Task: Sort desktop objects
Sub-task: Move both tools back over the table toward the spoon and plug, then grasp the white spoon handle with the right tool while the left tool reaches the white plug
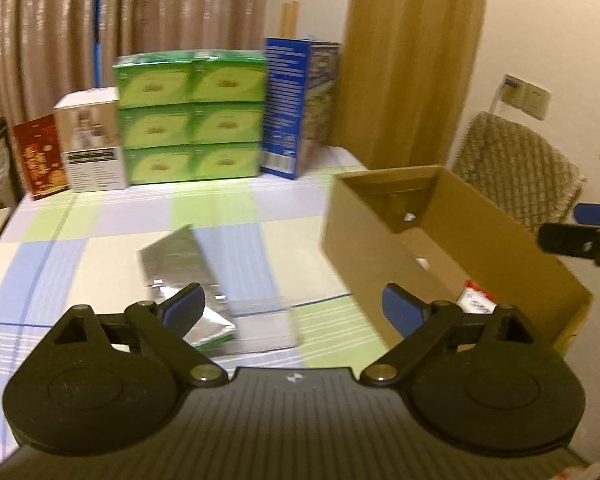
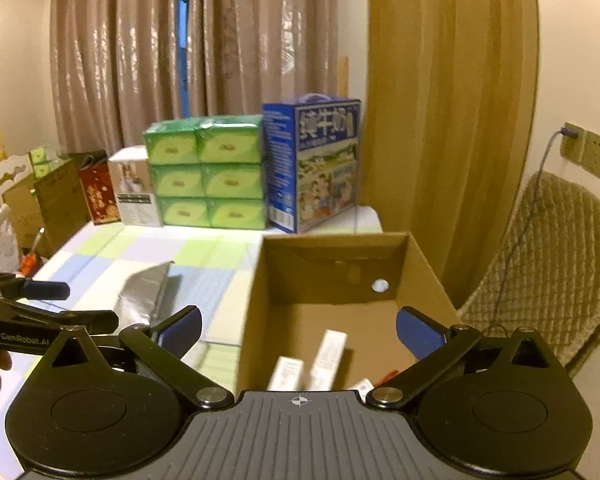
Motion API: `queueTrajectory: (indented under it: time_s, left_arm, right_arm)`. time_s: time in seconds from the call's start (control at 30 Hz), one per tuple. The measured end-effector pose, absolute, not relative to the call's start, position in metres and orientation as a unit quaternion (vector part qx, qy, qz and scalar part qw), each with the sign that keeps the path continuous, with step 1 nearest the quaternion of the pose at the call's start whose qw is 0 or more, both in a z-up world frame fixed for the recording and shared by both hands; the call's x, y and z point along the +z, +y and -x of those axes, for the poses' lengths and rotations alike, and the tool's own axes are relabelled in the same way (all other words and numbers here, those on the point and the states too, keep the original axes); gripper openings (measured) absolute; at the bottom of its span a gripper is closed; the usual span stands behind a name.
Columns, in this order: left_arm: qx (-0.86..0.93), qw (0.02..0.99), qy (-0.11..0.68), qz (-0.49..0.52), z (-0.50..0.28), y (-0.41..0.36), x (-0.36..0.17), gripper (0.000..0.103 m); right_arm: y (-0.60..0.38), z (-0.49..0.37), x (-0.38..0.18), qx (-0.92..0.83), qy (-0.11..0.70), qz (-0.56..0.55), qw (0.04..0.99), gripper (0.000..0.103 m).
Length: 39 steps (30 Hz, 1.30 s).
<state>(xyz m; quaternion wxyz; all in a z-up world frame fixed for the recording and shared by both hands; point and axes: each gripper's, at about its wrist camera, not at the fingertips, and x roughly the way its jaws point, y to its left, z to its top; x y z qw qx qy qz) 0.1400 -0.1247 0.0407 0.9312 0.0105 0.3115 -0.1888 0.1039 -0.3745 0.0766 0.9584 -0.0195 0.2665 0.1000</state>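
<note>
Silver foil pouch [image 1: 184, 264] was found lying flat on the checked tablecloth [image 1: 100, 220], just left of the cardboard box [image 1: 364, 248]. White cartons [image 2: 328, 354] were noted inside the box. Left gripper [image 1: 294, 306] and right gripper [image 2: 298, 330] were both observed spread apart, nothing held.

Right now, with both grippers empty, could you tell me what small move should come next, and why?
Probably lower the open left gripper onto the silver foil pouch: it lies loose on the checked tablecloth, while the cardboard box beside it already holds small white packages.
</note>
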Motion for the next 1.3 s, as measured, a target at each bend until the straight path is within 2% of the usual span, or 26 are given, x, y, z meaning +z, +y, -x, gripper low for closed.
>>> queueTrajectory:
  time_s: [0.53, 0.93, 1.3]
  left_arm:
    - [-0.101, 0.941, 0.323, 0.002, -0.15, -0.029, 0.03, 0.097]
    - [-0.073, 0.933, 0.353, -0.003, -0.154, 0.024, 0.009, 0.097]
    - [-0.075, 0.924, 0.374, -0.024, -0.169, 0.039, -0.015, 0.097]
  right_arm:
    - [-0.285, -0.113, 0.059, 0.184, 0.27, 0.026, 0.945, 0.101]
    - [-0.232, -0.127, -0.002, 0.232, 0.31, 0.043, 0.921, 0.101]
    - [-0.198, -0.157, -0.052, 0.263, 0.353, 0.062, 0.896, 0.101]
